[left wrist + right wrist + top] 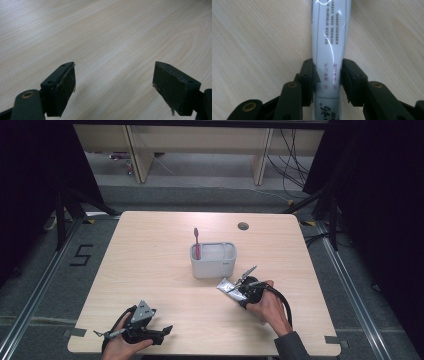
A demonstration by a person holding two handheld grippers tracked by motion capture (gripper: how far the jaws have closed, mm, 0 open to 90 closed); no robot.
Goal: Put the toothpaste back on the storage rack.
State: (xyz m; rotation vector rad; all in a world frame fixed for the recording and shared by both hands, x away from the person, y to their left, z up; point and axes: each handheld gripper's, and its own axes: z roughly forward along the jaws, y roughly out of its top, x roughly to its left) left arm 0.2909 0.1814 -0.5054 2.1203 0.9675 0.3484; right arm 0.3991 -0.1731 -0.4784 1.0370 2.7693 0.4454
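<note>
A white toothpaste tube [226,285] lies flat on the wooden table [150,250], just right of and in front of a grey holder [213,266]. A red toothbrush [197,242] stands in the holder's left compartment. My right gripper [239,288] reaches the tube from the right. In the right gripper view its jaws sit against both sides of the tube [329,37], so my right gripper [328,67] is shut on it. My left gripper [165,330] rests near the table's front left edge. In the left gripper view it [113,75] stands wide open over bare wood.
A round cable hole [243,226] sits near the table's far edge. Beyond the table are wooden furniture legs and loose cables on the floor. Dark curtains hang on both sides.
</note>
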